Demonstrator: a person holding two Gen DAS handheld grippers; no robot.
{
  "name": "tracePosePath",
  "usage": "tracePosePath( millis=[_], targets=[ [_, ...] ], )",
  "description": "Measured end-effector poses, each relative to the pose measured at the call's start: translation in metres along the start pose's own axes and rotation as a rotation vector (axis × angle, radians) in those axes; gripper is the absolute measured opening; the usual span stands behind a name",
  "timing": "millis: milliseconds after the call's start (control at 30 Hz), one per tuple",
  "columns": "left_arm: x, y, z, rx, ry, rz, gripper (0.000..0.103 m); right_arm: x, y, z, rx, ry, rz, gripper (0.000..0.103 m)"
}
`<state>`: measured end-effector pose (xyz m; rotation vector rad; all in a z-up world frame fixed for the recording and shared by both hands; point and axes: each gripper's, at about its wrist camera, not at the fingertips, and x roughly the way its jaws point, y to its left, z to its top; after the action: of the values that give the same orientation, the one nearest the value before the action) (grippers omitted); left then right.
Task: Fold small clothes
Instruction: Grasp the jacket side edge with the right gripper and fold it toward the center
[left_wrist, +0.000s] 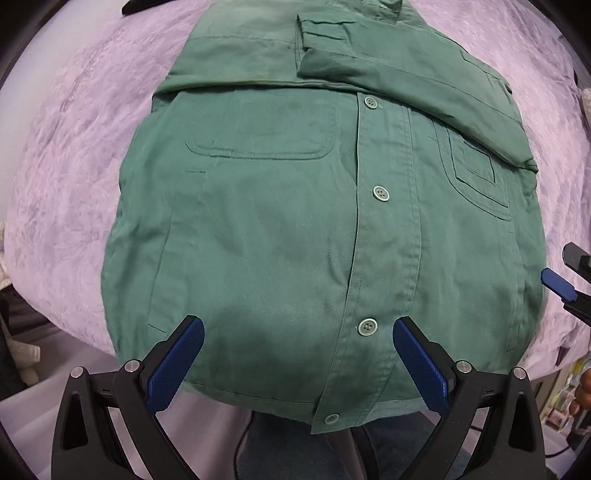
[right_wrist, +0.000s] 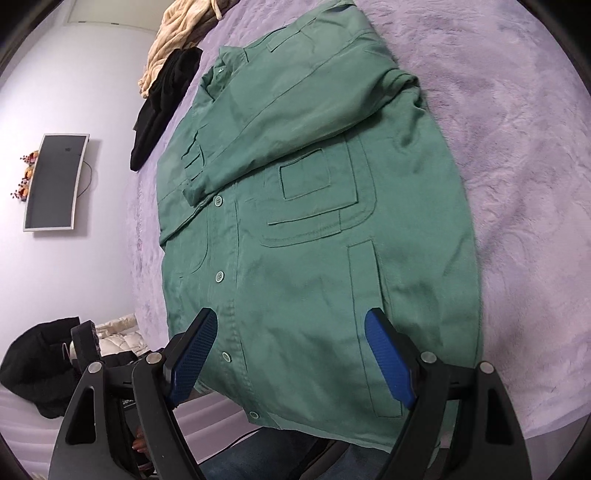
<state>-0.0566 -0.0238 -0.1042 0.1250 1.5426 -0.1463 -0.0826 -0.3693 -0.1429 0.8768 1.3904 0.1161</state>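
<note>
Green cotton shirt (left_wrist: 280, 229) lies front-up and buttoned on a lilac plush blanket (left_wrist: 74, 155) covering a bed. One sleeve (left_wrist: 406, 74) is folded across the chest, its cuff ending near the top button (left_wrist: 370, 102); the other sleeve is tucked along the opposite side of the chest. A row of pale buttons runs down the placket, with a patch pocket (left_wrist: 262, 133) on one side of it and a stitched pocket (left_wrist: 476, 166) on the other. The hem hangs slightly over the near edge of the bed.

Left gripper (left_wrist: 299, 328) points down over the lower front of the shirt; its blue-padded fingers (left_wrist: 173, 365) stand wide apart and hold nothing, apart from the cloth beneath them. The lowest placket buttons lie between and just below the two pads.

Right gripper (right_wrist: 291, 325) looks obliquely along the shirt from the hem; its fingers (right_wrist: 388, 362) are likewise spread wide and empty, straddling the lower front panel beside the placket. In the left wrist view one blue pad of it shows at the right edge, beside the shirt's side seam.

Beyond the collar lie a black garment (right_wrist: 162, 107) and a cream garment (right_wrist: 177, 40). A monitor (right_wrist: 55, 181) hangs on the wall.
</note>
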Motion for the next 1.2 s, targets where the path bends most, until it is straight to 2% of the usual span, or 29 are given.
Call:
tracePosePath(
  millis=[133,200,333,433,500,600,700,800,967,1033,1100,1167,1200],
  targets=[
    [-0.005,0.015,0.001,0.004,-0.022,-0.02,0.102,-0.01,-0.021,-0.014,0.057,-0.048,-0.049,0.085],
    [-0.002,0.03,0.003,0.005,-0.026,-0.033,0.102,-0.02,-0.035,-0.023,0.1,-0.099,-0.091,0.085],
    [0.006,0.075,0.011,0.025,-0.043,-0.031,0.102,-0.038,-0.064,-0.046,0.192,-0.194,-0.161,0.085],
    [0.012,0.113,0.016,0.006,-0.068,-0.004,0.102,-0.042,-0.088,-0.065,0.265,-0.223,-0.186,0.085],
    [0.02,0.141,0.019,-0.023,-0.071,-0.007,0.102,-0.036,-0.104,-0.079,0.317,-0.218,-0.159,0.085],
    [0.033,0.174,0.017,-0.057,-0.051,-0.031,0.102,-0.013,-0.12,-0.098,0.381,-0.176,-0.07,0.085],
    [0.045,0.192,0.01,-0.068,-0.022,-0.108,0.102,0.01,-0.121,-0.117,0.403,-0.131,0.025,0.085],
    [0.056,0.201,0.001,-0.059,0.005,-0.172,0.102,0.021,-0.112,-0.131,0.366,-0.129,0.019,0.085],
    [0.054,0.207,-0.019,0.01,0.013,-0.233,0.102,0.019,-0.091,-0.139,0.306,-0.104,0.252,0.085],
    [0.053,0.198,-0.032,0.036,0.019,-0.245,0.102,0.02,-0.084,-0.141,0.288,-0.09,0.303,0.085],
    [0.056,0.189,-0.048,0.052,0.033,-0.257,0.102,0.023,-0.084,-0.143,0.282,-0.084,0.254,0.085],
    [0.058,0.183,-0.06,0.061,0.041,-0.257,0.102,0.031,-0.089,-0.144,0.287,-0.078,0.138,0.085],
    [0.059,0.183,-0.063,0.067,0.039,-0.255,0.102,0.036,-0.093,-0.145,0.302,-0.07,0.107,0.085]
  ],
)
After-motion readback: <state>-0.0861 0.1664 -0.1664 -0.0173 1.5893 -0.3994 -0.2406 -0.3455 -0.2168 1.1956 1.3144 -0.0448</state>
